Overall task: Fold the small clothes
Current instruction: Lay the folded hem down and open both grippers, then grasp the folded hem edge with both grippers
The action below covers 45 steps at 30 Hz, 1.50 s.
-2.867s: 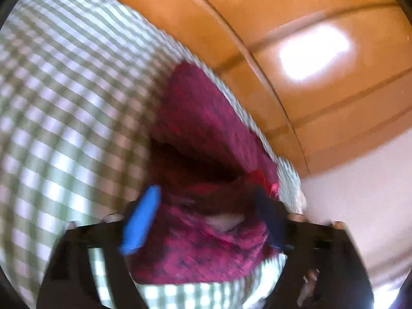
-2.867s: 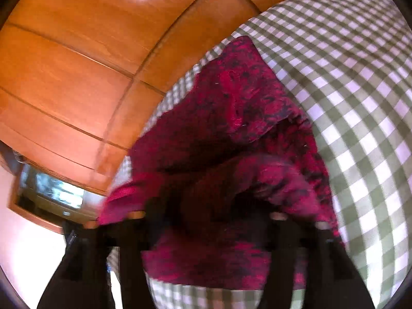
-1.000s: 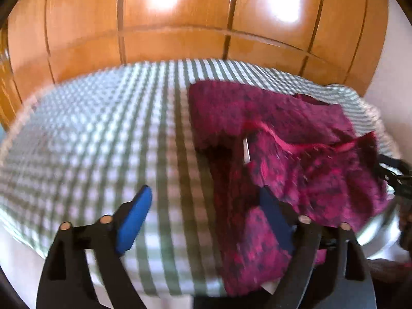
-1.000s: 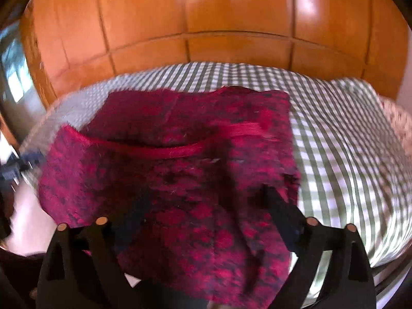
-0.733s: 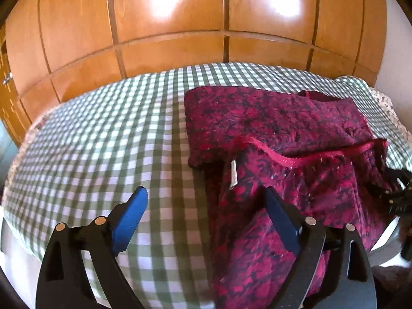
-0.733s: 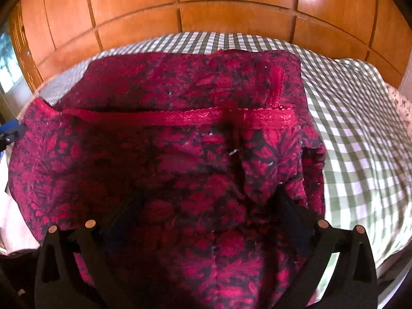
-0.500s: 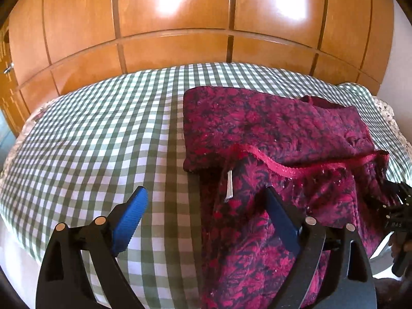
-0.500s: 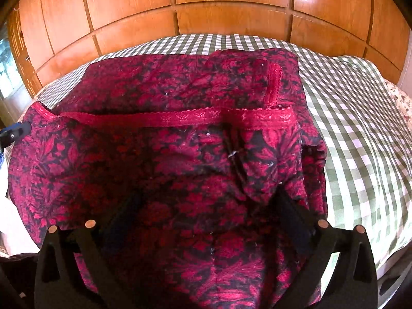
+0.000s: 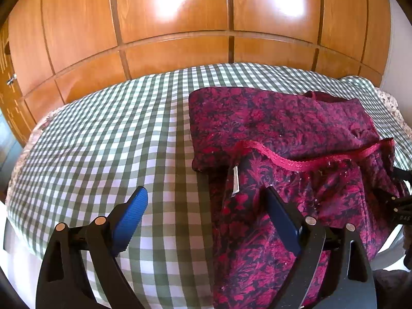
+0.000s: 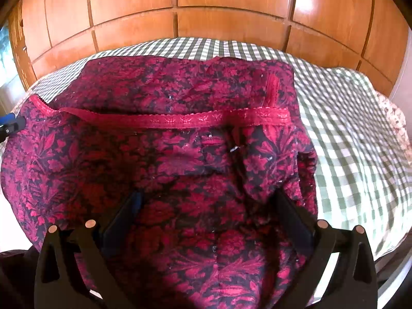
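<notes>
A small red-and-black floral garment [image 9: 283, 134] with a red lace band [image 9: 303, 163] lies partly folded on the green-checked bed; its near part hangs over the front edge. In the right wrist view the garment [image 10: 180, 154] fills the middle. My left gripper [image 9: 206, 206] is open and empty, at the garment's left edge, its right finger over the cloth. My right gripper [image 10: 206, 206] is open and empty, just above the garment's near part. The right gripper's body [image 9: 396, 206] shows at the garment's right side in the left wrist view.
The green-and-white checked bedspread [image 9: 103, 141] covers the bed; it also shows in the right wrist view [image 10: 347, 128]. Wooden wardrobe doors [image 9: 180, 25] stand close behind the bed. The bed's front edge runs just under both grippers.
Both grippers have let go of the garment and pulled back towards the bed's front edge. The garment's folded half now lies flat. In the last half second almost nothing moved.
</notes>
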Motion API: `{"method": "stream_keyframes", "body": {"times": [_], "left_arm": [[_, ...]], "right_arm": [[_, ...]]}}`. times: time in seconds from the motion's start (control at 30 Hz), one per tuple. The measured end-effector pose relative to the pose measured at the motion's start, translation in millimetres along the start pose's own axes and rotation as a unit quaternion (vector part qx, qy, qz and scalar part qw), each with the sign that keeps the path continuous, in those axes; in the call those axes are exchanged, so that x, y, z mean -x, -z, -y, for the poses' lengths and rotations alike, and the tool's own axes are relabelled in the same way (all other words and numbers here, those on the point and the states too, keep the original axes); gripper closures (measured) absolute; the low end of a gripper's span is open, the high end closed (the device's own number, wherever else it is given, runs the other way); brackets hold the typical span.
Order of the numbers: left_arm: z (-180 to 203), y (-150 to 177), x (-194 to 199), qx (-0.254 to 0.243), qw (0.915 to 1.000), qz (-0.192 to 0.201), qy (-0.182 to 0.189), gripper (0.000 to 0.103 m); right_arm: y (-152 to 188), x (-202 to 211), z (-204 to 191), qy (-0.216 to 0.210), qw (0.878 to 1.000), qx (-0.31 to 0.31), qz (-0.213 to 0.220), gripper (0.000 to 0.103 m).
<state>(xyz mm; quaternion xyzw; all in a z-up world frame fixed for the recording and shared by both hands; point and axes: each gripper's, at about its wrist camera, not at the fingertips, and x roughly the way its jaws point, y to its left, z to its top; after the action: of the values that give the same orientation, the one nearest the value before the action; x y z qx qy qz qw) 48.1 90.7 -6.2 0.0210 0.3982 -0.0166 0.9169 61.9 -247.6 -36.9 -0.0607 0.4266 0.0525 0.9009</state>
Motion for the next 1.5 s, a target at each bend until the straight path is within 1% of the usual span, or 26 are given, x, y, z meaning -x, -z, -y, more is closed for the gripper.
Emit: {"method": "stream_keyframes", "body": {"times": [0.13, 0.17, 0.23, 0.3, 0.33, 0.4, 0.47, 0.53, 0.57, 0.63, 0.73, 0.8, 1.0, 1.03, 1.07, 1.1, 1.13, 1.17, 1.2, 1.3, 1.33, 1.37, 1.4, 1.43, 1.47, 1.5], "left_arm": [[-1.6, 1.9, -3.0, 0.004, 1.0000, -0.008, 0.001, 0.013], [-1.9, 2.3, -3.7, 0.005, 0.9999, -0.011, 0.001, 0.013], [-3.2, 2.7, -4.1, 0.005, 0.9999, -0.012, 0.002, 0.013], [-4.0, 2.8, -3.6, 0.006, 0.9999, -0.012, 0.004, 0.015], [-3.9, 3.1, -3.6, 0.005, 0.9999, -0.012, 0.005, 0.018], [-5.3, 4.1, -2.5, 0.007, 0.9998, -0.013, 0.013, 0.023], [-10.9, 4.5, 1.2, 0.018, 0.9992, -0.012, 0.034, 0.031], [-16.2, 4.3, 5.3, 0.027, 0.9974, -0.011, 0.066, 0.038], [-19.1, 3.9, 7.9, 0.031, 0.9965, -0.007, 0.078, 0.039], [-23.7, 2.5, 14.2, 0.035, 0.9939, 0.004, 0.104, 0.039], [-25.1, -1.2, 14.5, 0.040, 0.9899, 0.003, 0.136, 0.039], [-21.2, -3.3, 10.9, 0.036, 0.9883, -0.002, 0.148, 0.039], [-4.6, -6.9, -3.4, 0.016, 0.9872, -0.015, 0.158, 0.039], [-3.6, -7.3, -3.6, 0.014, 0.9870, -0.014, 0.160, 0.043], [-3.0, -7.7, -3.5, 0.014, 0.9865, -0.012, 0.163, 0.058], [-1.8, -7.8, -3.9, 0.013, 0.9858, -0.013, 0.167, 0.064], [-1.5, -7.6, -4.3, 0.010, 0.9863, -0.013, 0.164, 0.075], [-0.6, -6.8, -4.4, 0.005, 0.9875, -0.011, 0.157, 0.085], [0.7, -5.2, -5.3, -0.005, 0.9891, -0.008, 0.147, 0.086], [0.5, -3.3, -5.8, -0.009, 0.9896, -0.009, 0.143, 0.086], [-2.4, -4.0, -7.4, -0.005, 0.9901, -0.009, 0.140, 0.084], [-5.2, -3.9, -9.1, 0.002, 0.9904, -0.010, 0.138, 0.071], [-9.5, -3.8, -11.4, 0.015, 0.9907, -0.011, 0.135, 0.059], [-12.1, -3.6, -11.2, 0.023, 0.9913, -0.008, 0.129, 0.034], [-14.9, -3.7, -8.9, 0.032, 0.9917, 0.005, 0.124, 0.030], [-15.1, -3.8, -6.3, 0.033, 0.9910, 0.010, 0.129, 0.030]], "right_arm": [[1.7, 10.3, -2.1, 0.019, 1.000, 0.015, 0.015, 0.003], [1.9, 14.3, -1.7, 0.021, 0.999, 0.019, 0.019, 0.006], [0.9, 19.1, -0.3, 0.023, 0.999, 0.020, 0.025, 0.018], [-0.9, 25.3, 4.4, 0.030, 0.999, 0.014, 0.033, 0.036], [-1.8, 28.6, 7.8, 0.032, 0.999, 0.008, 0.037, 0.039], [-4.9, 35.3, 17.7, 0.036, 0.998, -0.010, 0.046, 0.050], [-7.9, 43.4, 27.2, 0.044, 0.997, -0.028, 0.056, 0.057], [-10.1, 50.4, 34.5, 0.045, 0.996, -0.041, 0.065, 0.057], [-11.5, 54.2, 39.7, 0.046, 0.995, -0.048, 0.070, 0.057], [-14.3, 57.0, 45.2, 0.046, 0.995, -0.056, 0.075, 0.057], [-18.9, 53.2, 50.2, 0.043, 0.995, -0.059, 0.073, 0.057], [-22.4, 44.3, 50.7, 0.036, 0.996, -0.057, 0.065, 0.057], [-25.1, 22.8, 45.8, 0.026, 0.997, -0.048, 0.048, 0.057], [-25.0, 23.1, 43.7, 0.026, 0.998, -0.043, 0.049, 0.057], [-24.4, 23.7, 40.9, 0.028, 0.998, -0.035, 0.050, 0.057], [-23.0, 23.5, 38.9, 0.030, 0.998, -0.028, 0.050, 0.058], [-21.5, 22.0, 37.9, 0.032, 0.998, -0.024, 0.046, 0.060], [-19.6, 17.8, 37.4, 0.037, 0.998, -0.018, 0.037, 0.076], [-17.8, 13.8, 38.5, 0.041, 0.999, -0.017, 0.028, 0.082], [-14.5, 11.9, 45.1, 0.031, 0.999, -0.035, 0.028, 0.084], [-14.5, 12.1, 46.2, 0.029, 0.998, -0.037, 0.029, 0.084], [-14.6, 12.3, 47.2, 0.031, 0.998, -0.039, 0.031, 0.080], [-14.8, 11.9, 48.5, 0.033, 0.998, -0.042, 0.033, 0.073], [-15.0, 11.0, 50.0, 0.029, 0.998, -0.046, 0.033, 0.071], [-15.8, 10.2, 51.4, 0.025, 0.998, -0.050, 0.033, 0.069], [-16.6, 9.7, 52.5, 0.024, 0.998, -0.052, 0.034, 0.066]]}}
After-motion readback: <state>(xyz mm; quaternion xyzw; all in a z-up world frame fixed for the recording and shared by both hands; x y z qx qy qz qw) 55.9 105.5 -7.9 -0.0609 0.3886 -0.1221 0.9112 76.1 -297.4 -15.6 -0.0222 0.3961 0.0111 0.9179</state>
